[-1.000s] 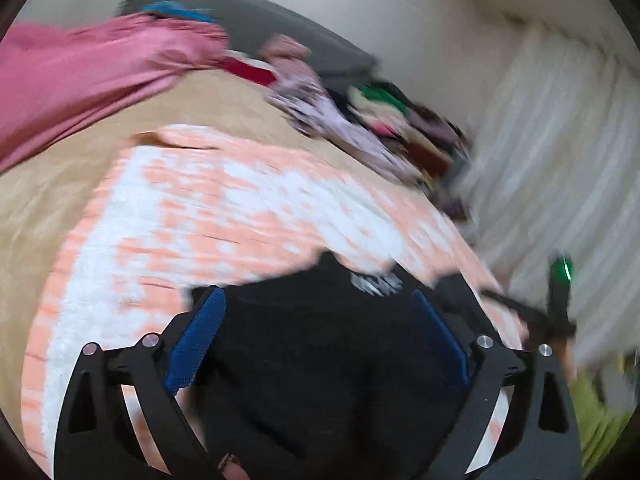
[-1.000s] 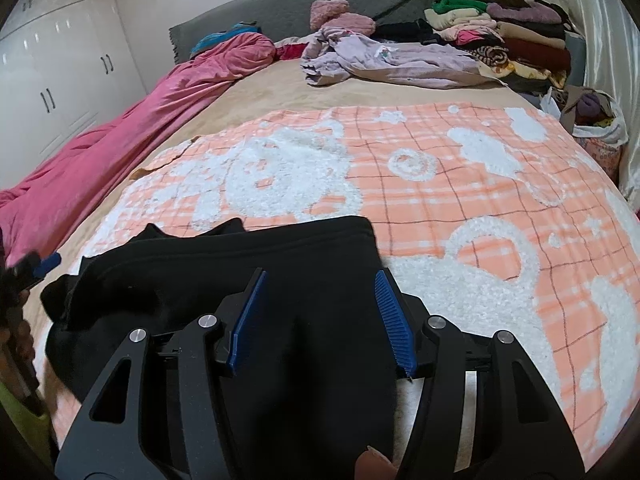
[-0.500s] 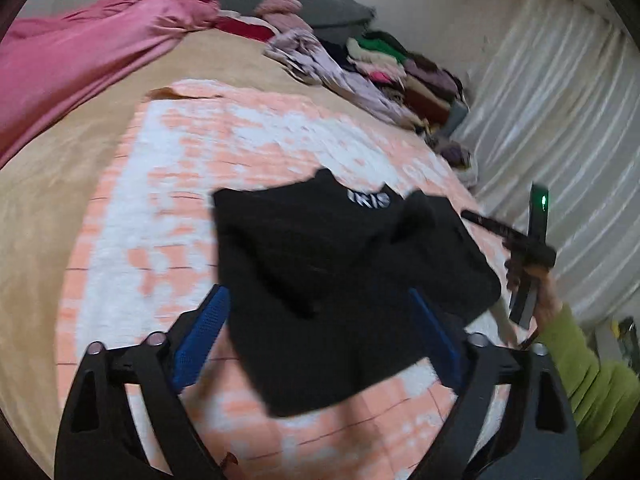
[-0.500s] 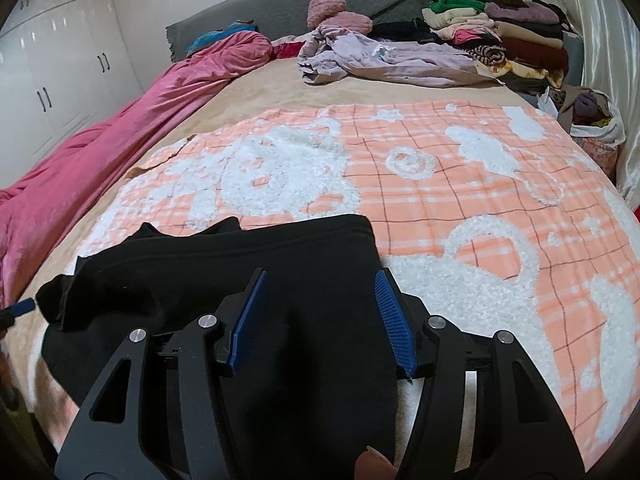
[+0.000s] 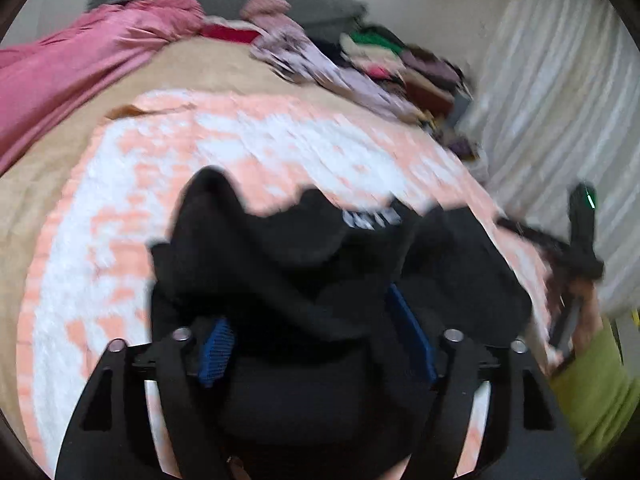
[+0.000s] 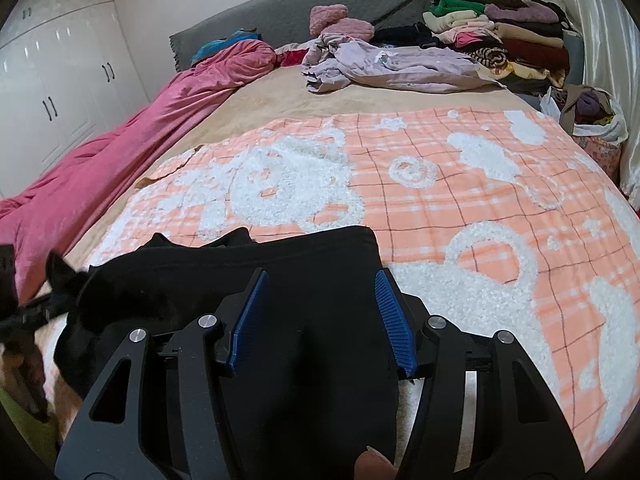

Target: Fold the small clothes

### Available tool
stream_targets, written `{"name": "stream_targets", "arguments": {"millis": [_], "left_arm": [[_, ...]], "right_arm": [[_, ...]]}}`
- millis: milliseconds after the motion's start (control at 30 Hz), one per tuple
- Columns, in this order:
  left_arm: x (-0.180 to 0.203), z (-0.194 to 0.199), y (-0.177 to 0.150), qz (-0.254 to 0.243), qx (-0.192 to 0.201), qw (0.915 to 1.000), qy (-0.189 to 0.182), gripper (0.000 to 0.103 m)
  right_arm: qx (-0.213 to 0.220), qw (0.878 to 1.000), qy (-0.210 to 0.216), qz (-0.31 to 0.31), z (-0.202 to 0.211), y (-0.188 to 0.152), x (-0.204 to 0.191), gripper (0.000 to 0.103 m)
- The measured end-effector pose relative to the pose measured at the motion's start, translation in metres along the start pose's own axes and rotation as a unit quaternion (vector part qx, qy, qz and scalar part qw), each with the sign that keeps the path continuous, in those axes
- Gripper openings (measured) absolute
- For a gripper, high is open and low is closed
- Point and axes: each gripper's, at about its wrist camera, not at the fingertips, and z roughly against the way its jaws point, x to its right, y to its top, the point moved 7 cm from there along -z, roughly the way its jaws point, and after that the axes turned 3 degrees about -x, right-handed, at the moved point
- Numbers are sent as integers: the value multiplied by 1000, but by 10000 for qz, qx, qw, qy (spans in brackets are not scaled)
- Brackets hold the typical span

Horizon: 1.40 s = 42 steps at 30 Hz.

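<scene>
Black knit garment (image 6: 280,320), small, lies on the orange-and-white checked fleece blanket (image 6: 460,184), near edge. Right gripper (image 6: 318,322): blue pads half apart over the flat fabric, gripping nothing visible, unmoved since the earlier frames. Left gripper (image 5: 316,332): jaws narrowed in the last second, now partly apart; a bunched black fold sits between the pads, contact unclear through blur. White lettering on the garment, unreadable. Beyond: pink quilt (image 6: 132,140), lilac garment heap (image 6: 392,66), stacked folded clothes (image 6: 504,36).
</scene>
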Motion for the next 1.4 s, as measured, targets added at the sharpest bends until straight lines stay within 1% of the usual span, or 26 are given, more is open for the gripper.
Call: {"name": "stream_targets", "arguments": {"millis": [100, 167, 200, 267, 333, 400, 467, 567, 633, 667, 700, 733, 767, 800, 867, 900, 933, 1000, 1133, 1233, 1300, 1400], "left_arm": [[-24, 6, 15, 349, 409, 9985, 74, 78], [-45, 13, 21, 689, 681, 9952, 137, 78], [-56, 17, 21, 876, 750, 9932, 179, 79], [-73, 17, 16, 1178, 611, 9908, 270, 80], [-80, 16, 10, 1337, 494, 9893, 313, 80], [-79, 14, 3, 1367, 353, 9895, 303, 82], [-80, 6, -6, 1418, 125, 9892, 335, 83], [-74, -6, -10, 1394, -17, 9898, 281, 83], [-66, -9, -9, 1202, 14, 9920, 383, 79], [-64, -11, -8, 1111, 10, 9928, 439, 67], [-61, -12, -8, 993, -31, 9937, 521, 51], [-59, -13, -9, 922, -39, 9939, 609, 47], [-58, -12, -10, 892, -20, 9940, 639, 41], [-57, -10, -10, 882, 6, 9940, 646, 29], [-58, -4, -9, 946, 80, 9936, 614, 20], [-59, -1, -9, 976, 111, 9935, 572, 17], [-58, 2, -9, 1008, 136, 9934, 522, 17], [-57, 7, -10, 1028, 154, 9935, 462, 15], [-53, 24, -13, 989, 237, 9939, 435, 14], [-52, 31, -15, 902, 308, 9938, 566, 13], [-56, 28, -16, 894, 263, 9933, 689, 10], [-65, 16, -24, 1058, 75, 9918, 719, 11]], "right_arm": [[-45, 10000, -62, 1, -5, -2, 2, 48], [-102, 9999, -129, 4, -10, -4, 4, 48], [-124, 9998, -151, 1, -12, -5, 5, 48], [-172, 9996, -215, -14, -16, -7, 7, 48], [-203, 9995, -253, -29, -19, -9, 10, 48], [-224, 9992, -314, -49, -22, -10, 13, 48], [-250, 9990, -351, -114, -24, -11, 16, 48], [-287, 9986, -358, -255, -29, -11, 22, 48], [-315, 9983, -332, -349, -33, -11, 25, 48], [-334, 9982, -322, -391, -35, -11, 27, 48], [-357, 9979, -313, -430, -37, -12, 29, 48], [-384, 9977, -293, -484, -40, -13, 31, 48], [-423, 9973, -265, -536, -43, -15, 33, 48], [-452, 9970, -242, -578, -44, -16, 35, 48], [-519, 9964, -32, -667, -48, -19, 35, 29], [-489, 9966, 3, -669, -47, -18, 33, 13], [-459, 9970, -42, -627, -45, -18, 31, 9], [-365, 9981, -94, -494, -39, -14, 27, 5], [74, 9990, -80, -426, -21, -1, 21, 4], [295, 9989, -129, -335, -16, 5, 20, 4], [352, 9988, -259, -217, -19, 6, 20, 4], [190, 9984, -525, -119, -31, 2, 22, 4]]}}
